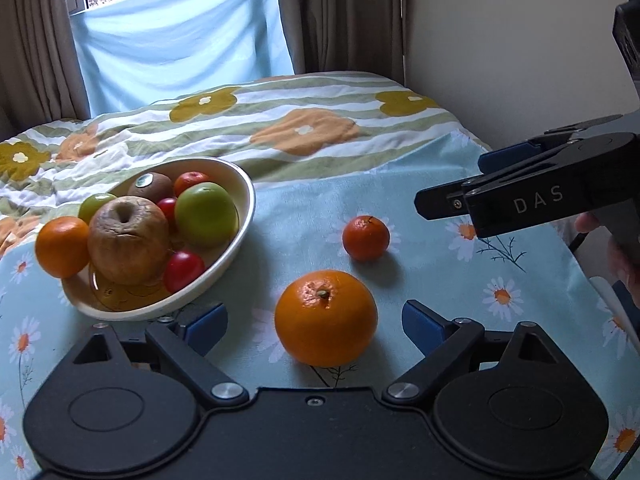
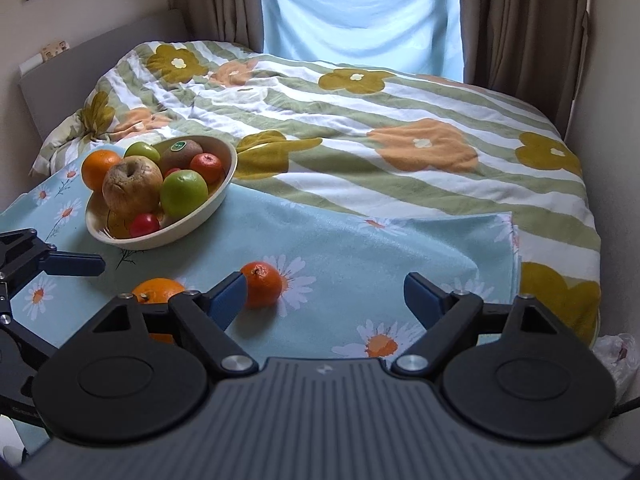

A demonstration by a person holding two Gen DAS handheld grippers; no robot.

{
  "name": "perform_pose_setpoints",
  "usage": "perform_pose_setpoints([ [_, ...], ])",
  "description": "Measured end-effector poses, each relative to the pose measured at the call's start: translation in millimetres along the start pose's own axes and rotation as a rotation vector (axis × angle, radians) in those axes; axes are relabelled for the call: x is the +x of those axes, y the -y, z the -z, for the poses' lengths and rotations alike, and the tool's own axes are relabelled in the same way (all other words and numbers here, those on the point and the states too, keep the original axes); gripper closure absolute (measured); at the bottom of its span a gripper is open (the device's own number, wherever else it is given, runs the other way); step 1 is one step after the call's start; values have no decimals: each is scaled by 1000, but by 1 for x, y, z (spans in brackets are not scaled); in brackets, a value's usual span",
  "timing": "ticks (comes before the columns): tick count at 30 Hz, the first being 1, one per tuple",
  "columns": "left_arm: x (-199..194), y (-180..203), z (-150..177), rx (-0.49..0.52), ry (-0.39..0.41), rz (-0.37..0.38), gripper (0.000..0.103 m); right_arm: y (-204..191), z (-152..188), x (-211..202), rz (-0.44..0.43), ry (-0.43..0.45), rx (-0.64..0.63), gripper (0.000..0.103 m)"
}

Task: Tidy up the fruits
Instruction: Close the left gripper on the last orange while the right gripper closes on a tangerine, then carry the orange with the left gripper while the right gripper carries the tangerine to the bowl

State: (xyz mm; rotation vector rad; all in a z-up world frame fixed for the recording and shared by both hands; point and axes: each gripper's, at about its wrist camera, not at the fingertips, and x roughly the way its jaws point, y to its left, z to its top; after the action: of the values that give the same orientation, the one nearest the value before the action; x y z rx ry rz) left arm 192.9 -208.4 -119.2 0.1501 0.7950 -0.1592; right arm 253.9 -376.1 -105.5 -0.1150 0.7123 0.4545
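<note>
A cream bowl (image 1: 240, 236) on the blue daisy cloth holds several fruits: a wrinkled apple (image 1: 128, 238), a green apple (image 1: 206, 214), a kiwi, an orange (image 1: 62, 246) and small red fruits. A large orange (image 1: 326, 318) lies on the cloth between the open fingers of my left gripper (image 1: 316, 326), apart from both. A small tangerine (image 1: 366, 237) lies beyond it. My right gripper (image 2: 324, 298) is open and empty, with the tangerine (image 2: 262, 285) just beside its left finger. The bowl (image 2: 216, 196) and the large orange (image 2: 158, 290) also show in the right wrist view.
The blue cloth (image 2: 360, 256) lies on a bed with a flowered striped quilt (image 2: 400, 132). Curtains and a window stand behind. A wall runs along the right. The right gripper (image 1: 532, 200) shows at the right of the left wrist view.
</note>
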Motion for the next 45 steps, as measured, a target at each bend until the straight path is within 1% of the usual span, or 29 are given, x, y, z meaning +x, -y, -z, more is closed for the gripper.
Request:
perform_pose_setpoints([
  [7, 27, 5, 1, 9, -42, 7, 24, -7, 4, 31, -50, -44, -23, 11],
  [9, 32, 5, 2, 18, -57, 6, 35, -10, 5, 37, -60, -52, -29, 12],
  [13, 31, 2, 3, 20, -52, 27, 36, -14, 6, 47, -85, -76, -32, 22],
  [17, 29, 1, 5, 32, -55, 13, 37, -19, 6, 53, -101, -81, -35, 25],
  [26, 29, -1, 5, 28, -57, 11, 37, -28, 2, 62, -135, -82, -34, 35],
  [29, 29, -1, 6, 27, -56, 10, 37, -31, 1, 65, -141, -89, -42, 44],
  [31, 28, -1, 6, 28, -56, 6, 37, -32, 0, 67, -160, -95, -39, 51],
  [39, 17, -10, 6, 16, -46, -27, 37, -36, -3, 58, -160, -77, -49, 52],
  [45, -5, -17, 0, -3, -21, -51, 37, -44, -12, 41, -158, -57, -51, 52],
])
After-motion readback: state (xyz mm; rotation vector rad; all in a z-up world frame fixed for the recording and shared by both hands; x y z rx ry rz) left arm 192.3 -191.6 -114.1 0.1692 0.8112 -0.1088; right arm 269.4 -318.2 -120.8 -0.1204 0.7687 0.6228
